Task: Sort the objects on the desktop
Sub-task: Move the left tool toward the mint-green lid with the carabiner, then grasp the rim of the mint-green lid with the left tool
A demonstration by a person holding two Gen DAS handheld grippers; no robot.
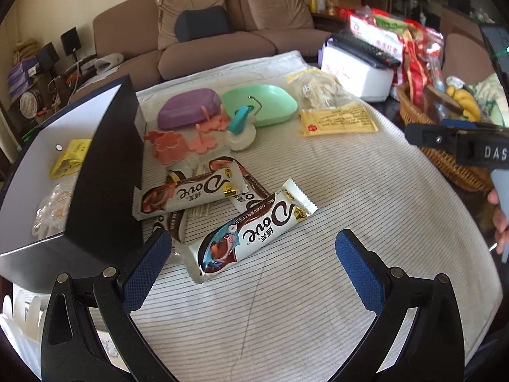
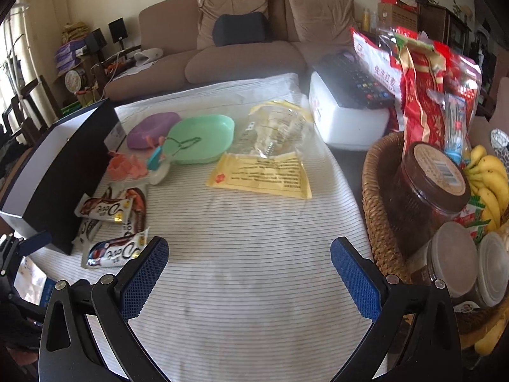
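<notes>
left hand-held gripper [image 1: 253, 270] released | right hand-held gripper [image 2: 249, 270] released | chocolate bar [image 1: 251, 234] ahead | black box [image 1: 105, 172] beside

Lit by soft daylight, moderately bright, seemingly entering from the left of both frames, where the upper-left edge of the right wrist view washes out pale. Mild glare on the white box [image 2: 345, 121] top and on the glossy chocolate wrapper [image 1: 251, 234]. Soft shadow cast right of the dark open box [image 1: 108, 172] and beneath the blue finger pads [image 1: 148, 273]. Strong fisheye bending throughout: striped cloth [image 2: 254, 242] lines curve, sofa [image 1: 203, 28] bows, corners fall to black vignette. Centre reasonably sharp in the left wrist view; slight softness overall in the right wrist view, with the wicker basket [image 2: 377, 210] contents and frame edges smeared.
</notes>
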